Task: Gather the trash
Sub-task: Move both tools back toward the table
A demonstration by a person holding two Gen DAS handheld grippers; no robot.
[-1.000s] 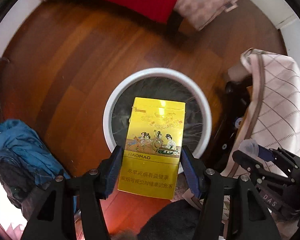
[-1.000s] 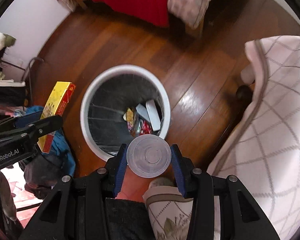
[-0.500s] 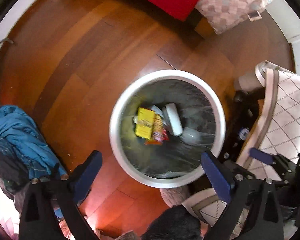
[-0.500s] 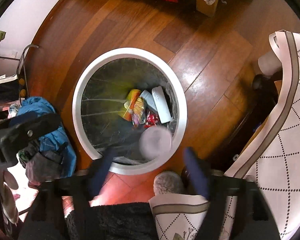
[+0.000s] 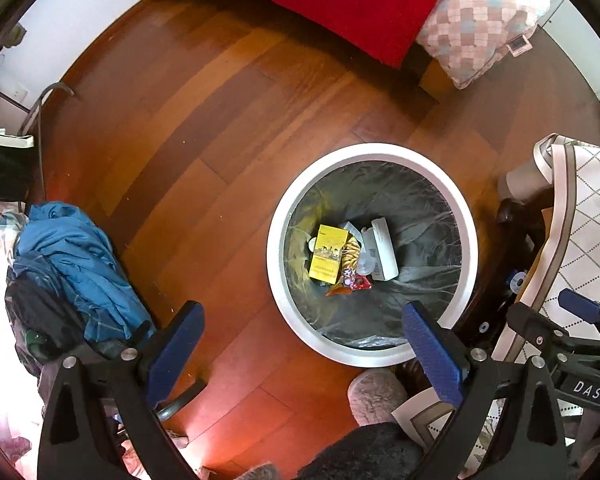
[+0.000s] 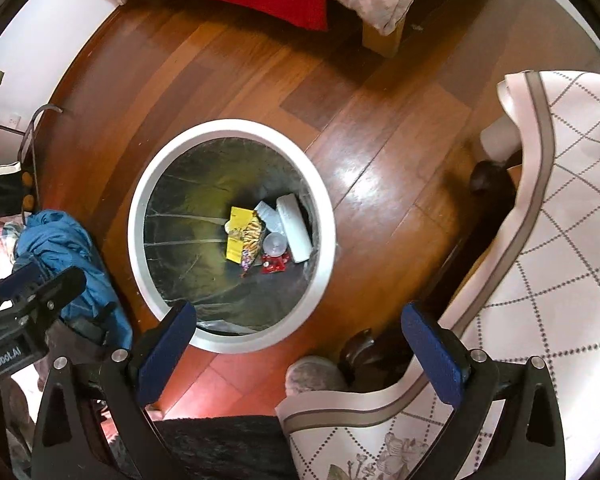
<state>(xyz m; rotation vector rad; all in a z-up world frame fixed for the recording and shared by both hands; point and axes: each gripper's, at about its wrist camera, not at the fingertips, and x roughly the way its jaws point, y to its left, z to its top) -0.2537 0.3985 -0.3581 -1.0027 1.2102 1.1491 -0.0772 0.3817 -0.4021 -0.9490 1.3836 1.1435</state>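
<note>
— Two claws, both spread wide with nothing between their blue pads: the left claw (image 5: 302,354) and the right claw (image 6: 298,350) each hang above the floor, looking down.

— And the trash?

— Down in the white-rimmed waste bin (image 6: 138,216), lined with a dark bag. The yellow cigarette pack (image 5: 327,254) lies flat at the bottom, a patterned snack wrapper (image 6: 252,242) against it, then a clear plastic cup (image 6: 275,244), a red wrapper (image 6: 275,265) and a white oblong box (image 6: 294,228) near the bin's wall.

— What's the pale thing behind the cup?

— Too small to tell; possibly more plastic.

— Around the bin?

— Wooden floor (image 5: 204,152). A blue jacket (image 5: 72,264) is heaped to the left, a diamond-patterned cloth (image 6: 560,248) drapes on the right, and a red blanket (image 5: 360,4) with a checked pillow (image 5: 480,20) sits farthest off.
</note>
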